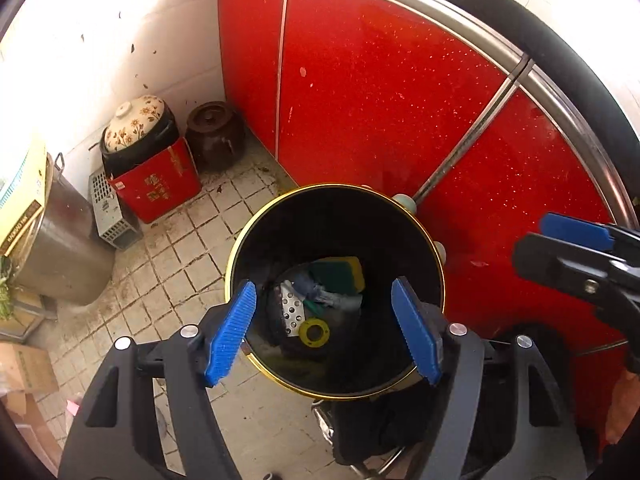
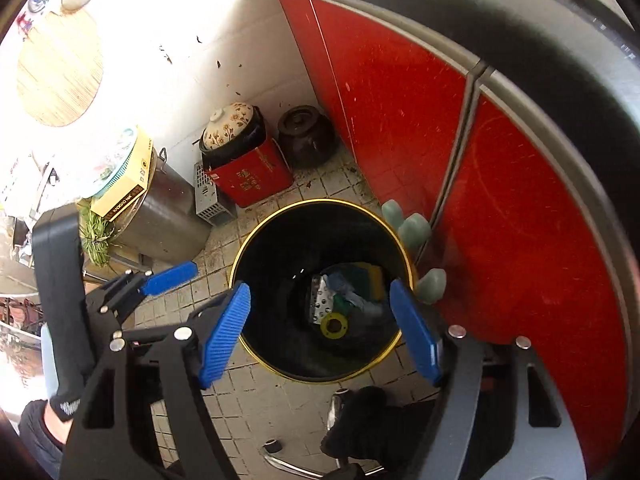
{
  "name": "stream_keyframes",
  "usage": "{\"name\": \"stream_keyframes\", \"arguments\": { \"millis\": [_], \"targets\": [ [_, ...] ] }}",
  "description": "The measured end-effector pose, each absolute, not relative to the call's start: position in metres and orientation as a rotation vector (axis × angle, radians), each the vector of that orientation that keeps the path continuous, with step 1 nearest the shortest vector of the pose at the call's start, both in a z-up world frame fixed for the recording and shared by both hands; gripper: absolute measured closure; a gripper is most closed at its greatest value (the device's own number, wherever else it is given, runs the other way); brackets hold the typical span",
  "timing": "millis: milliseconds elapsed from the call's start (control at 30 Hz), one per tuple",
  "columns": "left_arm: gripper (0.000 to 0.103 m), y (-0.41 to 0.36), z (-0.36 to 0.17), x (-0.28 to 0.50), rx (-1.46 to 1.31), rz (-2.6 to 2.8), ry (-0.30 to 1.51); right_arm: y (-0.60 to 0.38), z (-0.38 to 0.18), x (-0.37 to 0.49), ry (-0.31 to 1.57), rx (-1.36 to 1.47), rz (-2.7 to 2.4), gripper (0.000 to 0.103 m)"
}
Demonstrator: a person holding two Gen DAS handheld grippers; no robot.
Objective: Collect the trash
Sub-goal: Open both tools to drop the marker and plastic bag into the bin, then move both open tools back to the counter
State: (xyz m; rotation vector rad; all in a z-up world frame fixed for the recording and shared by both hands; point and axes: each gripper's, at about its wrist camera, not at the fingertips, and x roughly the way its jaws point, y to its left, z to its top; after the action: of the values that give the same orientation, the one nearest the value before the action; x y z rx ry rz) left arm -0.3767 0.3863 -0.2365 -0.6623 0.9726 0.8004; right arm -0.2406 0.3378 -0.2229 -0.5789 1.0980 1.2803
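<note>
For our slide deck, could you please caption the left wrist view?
Open left gripper above the gold-rimmed black bin holding a sponge and yellow tape roll.

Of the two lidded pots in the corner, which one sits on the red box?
The floral-lidded pot sits on the red box; the dark brown pot stands on the floor beside it.

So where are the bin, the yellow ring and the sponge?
bin [image 1: 236, 252]: left wrist view, gold rim.
yellow ring [image 1: 305, 334]: left wrist view, its band.
sponge [image 1: 338, 276]: left wrist view, green face.
</note>
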Motion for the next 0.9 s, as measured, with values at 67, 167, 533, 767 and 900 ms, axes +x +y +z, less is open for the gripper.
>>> {"name": "stream_keyframes", "arguments": {
  "millis": [67,167,533,767,900],
  "targets": [
    [0.032,0.383,-0.227,-0.375,-0.632,0.799,0.961,0.327,-0.211,-0.241,1.067,-0.568,1.283,0.030],
    [0.030,0.372,-0.206,-0.369,-0.580,0.785,0.935,0.300,-0.183,-0.238,1.019,-0.536,1.291,0.029],
    [0.017,0.264,-0.078,-0.270,-0.318,0.497,0.754,0.098,-0.053,-0.158,0.770,-0.298,1.010,0.018],
    [0.015,0.131,-0.044,-0.162,-0.186,0.143,0.722,-0.085,-0.023,-0.090,0.713,-0.141,0.578,0.014],
    [0.015,0.046,-0.041,-0.114,-0.079,-0.021,0.724,-0.179,-0.026,-0.065,0.735,-0.038,0.428,0.014]
  ]
}}
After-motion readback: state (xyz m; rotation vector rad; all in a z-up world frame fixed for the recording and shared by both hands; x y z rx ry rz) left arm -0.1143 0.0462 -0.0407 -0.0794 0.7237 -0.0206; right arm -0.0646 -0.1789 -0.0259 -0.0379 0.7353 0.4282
